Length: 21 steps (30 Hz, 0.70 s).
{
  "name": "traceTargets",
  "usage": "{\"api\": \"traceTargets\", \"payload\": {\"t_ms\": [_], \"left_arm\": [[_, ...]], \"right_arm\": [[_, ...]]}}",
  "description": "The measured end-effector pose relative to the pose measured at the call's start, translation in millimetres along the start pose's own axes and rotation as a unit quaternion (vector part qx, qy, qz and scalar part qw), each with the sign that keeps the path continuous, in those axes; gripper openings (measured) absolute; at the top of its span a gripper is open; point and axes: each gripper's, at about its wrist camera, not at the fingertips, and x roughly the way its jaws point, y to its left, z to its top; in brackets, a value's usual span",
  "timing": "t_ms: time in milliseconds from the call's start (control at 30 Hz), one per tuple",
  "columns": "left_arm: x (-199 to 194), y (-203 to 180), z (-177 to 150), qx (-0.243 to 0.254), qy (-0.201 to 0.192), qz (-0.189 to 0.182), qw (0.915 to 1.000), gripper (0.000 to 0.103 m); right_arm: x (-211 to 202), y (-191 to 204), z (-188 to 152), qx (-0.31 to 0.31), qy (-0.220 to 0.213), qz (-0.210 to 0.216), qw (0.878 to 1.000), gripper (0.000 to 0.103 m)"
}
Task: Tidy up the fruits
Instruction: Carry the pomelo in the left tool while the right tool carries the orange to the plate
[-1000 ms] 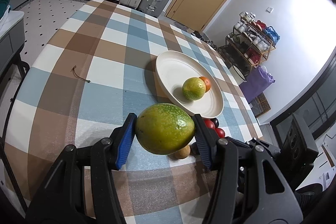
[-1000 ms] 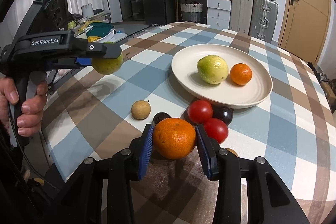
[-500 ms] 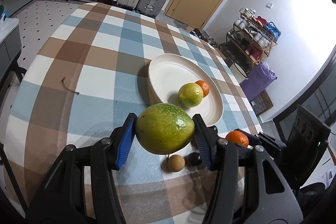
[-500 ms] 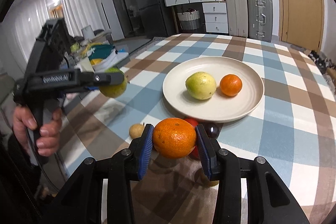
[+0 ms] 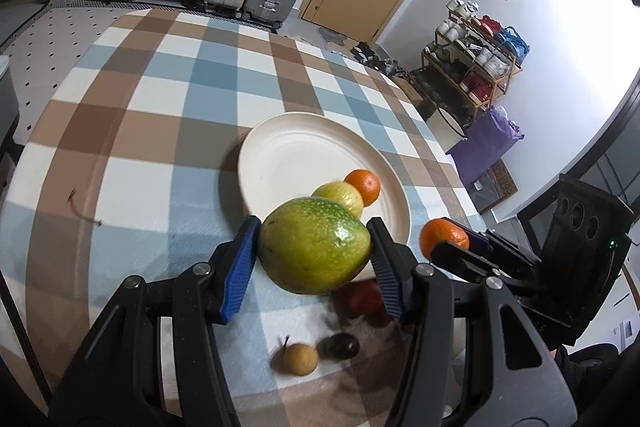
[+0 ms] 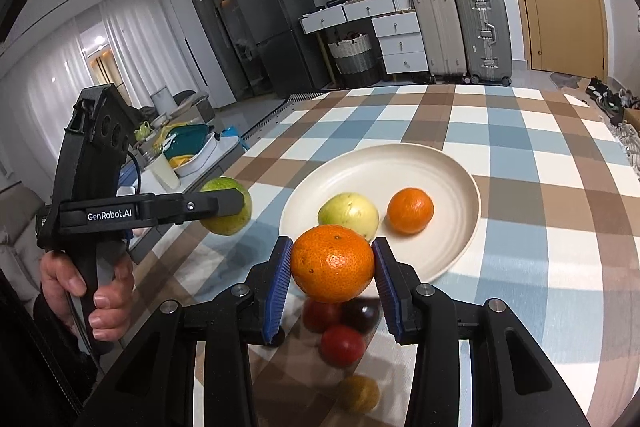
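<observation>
My left gripper [image 5: 313, 223] is shut on a large green fruit [image 5: 316, 259] and holds it in the air at the near rim of the cream plate [image 5: 304, 143]. My right gripper [image 6: 333, 243] is shut on an orange [image 6: 332, 265], also above the plate's [image 6: 400, 163] near edge. On the plate lie a yellow-green fruit [image 6: 348, 213] and a small orange [image 6: 411, 209]. In the right wrist view the left gripper [image 6: 226, 205] with its green fruit [image 6: 222, 225] hangs left of the plate. The left wrist view shows the right gripper's orange [image 5: 443, 237] to the right.
On the checked tablecloth [image 5: 168, 131] below the grippers lie red fruits [image 6: 342, 345], a dark plum [image 5: 342, 345] and a small brown round fruit [image 5: 296, 359]. A short twig [image 5: 82, 211] lies at the left. A hand [image 6: 92, 291] grips the left tool's handle.
Both grippers have carried their fruits up and toward the plate. The loose fruits on the cloth now lie under and behind the fingers. Neither grip has changed.
</observation>
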Motion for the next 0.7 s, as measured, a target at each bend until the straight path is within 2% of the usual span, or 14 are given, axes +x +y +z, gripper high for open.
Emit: {"api": "traceTargets", "payload": {"t_ms": [333,700], "left_arm": [[29,-12,37,0.006,0.009,-0.008,0.9999,0.052],[62,-7,72,0.004,0.026,-0.001,0.9997,0.052]], "right_arm": [[15,-14,23,0.006,0.002,0.013,1.000,0.041],[42,-38,54,0.032,0.003,0.022,0.999,0.041]]}}
